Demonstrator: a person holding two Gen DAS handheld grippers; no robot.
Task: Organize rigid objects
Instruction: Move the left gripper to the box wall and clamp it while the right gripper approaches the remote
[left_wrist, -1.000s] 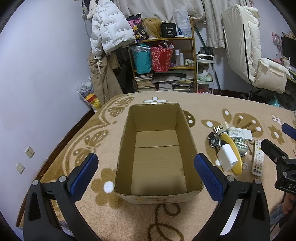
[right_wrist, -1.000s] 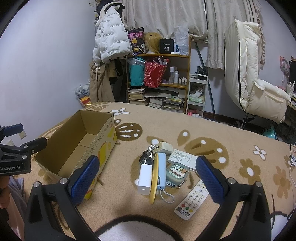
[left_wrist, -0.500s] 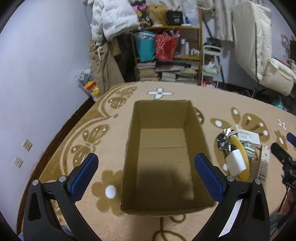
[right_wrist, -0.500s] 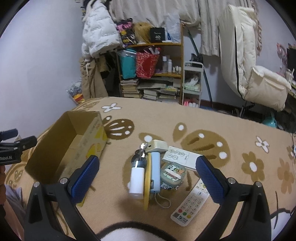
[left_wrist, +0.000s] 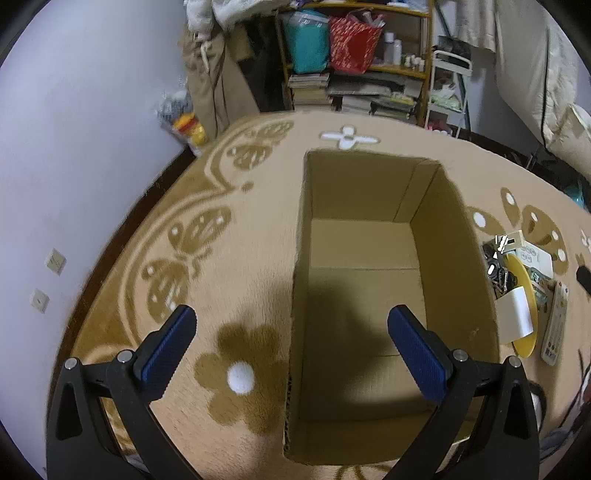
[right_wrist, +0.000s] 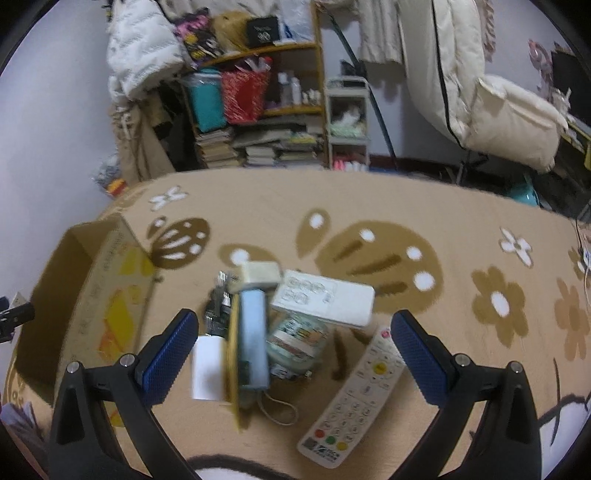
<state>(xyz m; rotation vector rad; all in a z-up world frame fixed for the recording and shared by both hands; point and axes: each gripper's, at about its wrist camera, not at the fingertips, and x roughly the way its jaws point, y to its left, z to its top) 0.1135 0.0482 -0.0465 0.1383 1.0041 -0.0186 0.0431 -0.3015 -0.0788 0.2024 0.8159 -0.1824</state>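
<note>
Open brown cardboard box (left_wrist: 364, 258), empty, under left gripper (left_wrist: 291, 343), fingers spread; right gripper (right_wrist: 295, 347), fingers spread, over white remote control (right_wrist: 354, 398)

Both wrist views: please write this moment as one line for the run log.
left gripper: open, over cardboard box | box: empty | right gripper: open, above item pile | remote, power bank: on blanket
</note>
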